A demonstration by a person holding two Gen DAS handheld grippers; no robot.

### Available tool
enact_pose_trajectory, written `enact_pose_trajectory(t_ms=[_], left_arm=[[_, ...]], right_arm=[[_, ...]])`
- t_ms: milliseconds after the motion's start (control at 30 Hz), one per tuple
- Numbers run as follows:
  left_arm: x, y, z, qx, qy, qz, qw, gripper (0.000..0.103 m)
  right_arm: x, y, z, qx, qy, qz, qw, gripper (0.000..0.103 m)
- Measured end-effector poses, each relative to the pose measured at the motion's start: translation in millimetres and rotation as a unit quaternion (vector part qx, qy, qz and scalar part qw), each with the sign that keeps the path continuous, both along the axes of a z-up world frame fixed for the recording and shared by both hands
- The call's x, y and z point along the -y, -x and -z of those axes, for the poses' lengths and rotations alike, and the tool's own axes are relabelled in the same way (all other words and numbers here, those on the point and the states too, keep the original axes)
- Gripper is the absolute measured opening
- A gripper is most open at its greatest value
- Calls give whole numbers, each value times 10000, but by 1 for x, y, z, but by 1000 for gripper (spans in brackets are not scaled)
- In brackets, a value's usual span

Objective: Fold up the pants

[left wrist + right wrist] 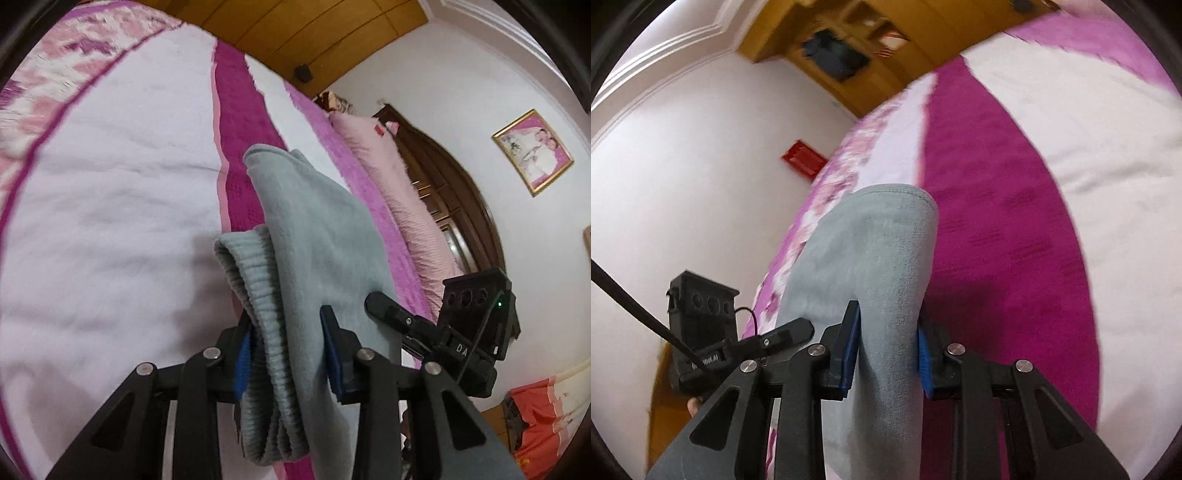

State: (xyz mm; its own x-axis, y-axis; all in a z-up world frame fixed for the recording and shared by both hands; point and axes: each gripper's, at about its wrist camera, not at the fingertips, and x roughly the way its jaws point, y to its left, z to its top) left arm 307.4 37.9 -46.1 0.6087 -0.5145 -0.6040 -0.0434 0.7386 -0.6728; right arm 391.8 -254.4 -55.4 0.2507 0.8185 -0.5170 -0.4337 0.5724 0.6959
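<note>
My left gripper [288,354] is clamped on the grey pants [314,236] — the blue pads [242,363] press in from both sides on the ribbed waistband [258,332], which bunches in thick folds at the lower centre of the left wrist view. From there the smooth grey cloth runs up toward the middle of the frame, lying over the bedspread [110,192] with its magenta stripe [236,122]. At the right edge of that frame my other gripper's black body sits close beside the cloth, and a framed picture [532,151] hangs on the wall at the upper right.

My right gripper [888,350] is likewise closed on the pants [864,251] — its pads pinch a fold of smooth fabric at the lower centre of the right wrist view. The cloth rises to a rounded edge near mid-frame, above the wide magenta band [997,206] of the bedspread [1071,122].
</note>
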Motion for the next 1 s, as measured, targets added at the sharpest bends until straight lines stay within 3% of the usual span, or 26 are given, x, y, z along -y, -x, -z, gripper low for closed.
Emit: enact_pose_trajectory(t_ms=[133, 167, 267, 433, 467, 500, 533, 667, 833, 1000], left_arm=[[8, -35, 50, -354, -381, 73, 9986, 37], [8, -35, 58, -261, -379, 77, 9989, 38], [-1, -26, 60, -58, 19, -84, 9999, 45], [-12, -21, 48, -88, -70, -301, 9995, 76], [-11, -24, 44, -98, -118, -336, 9993, 80], [-11, -23, 35, -35, -245, -358, 9991, 90], [-7, -20, 22, 115, -526, -411, 9977, 97], [14, 3, -31, 747, -1465, -562, 9848, 101], [42, 44, -88, 1372, -2009, -689, 9675, 102], [76, 92, -110, 1804, -2752, -723, 9416, 102]], right_arm=[[-4, -31, 56, -523, 390, 144, 9978, 25], [-3, -32, 66, -578, 326, 158, 9977, 25], [0, -33, 67, -502, 182, 88, 9985, 27], [-7, -25, 40, 259, 1214, 287, 9918, 55], [-8, -22, 31, 507, 1443, 373, 9875, 57], [-8, -18, 24, 737, 1570, 427, 9839, 57], [-8, -11, 12, 1036, 1611, 493, 9802, 57], [1, 16, -30, 1846, 1325, 524, 9724, 60], [9, 71, -81, 2793, 1114, 633, 9516, 69], [19, 126, -88, 3286, 1106, 758, 9349, 73]])
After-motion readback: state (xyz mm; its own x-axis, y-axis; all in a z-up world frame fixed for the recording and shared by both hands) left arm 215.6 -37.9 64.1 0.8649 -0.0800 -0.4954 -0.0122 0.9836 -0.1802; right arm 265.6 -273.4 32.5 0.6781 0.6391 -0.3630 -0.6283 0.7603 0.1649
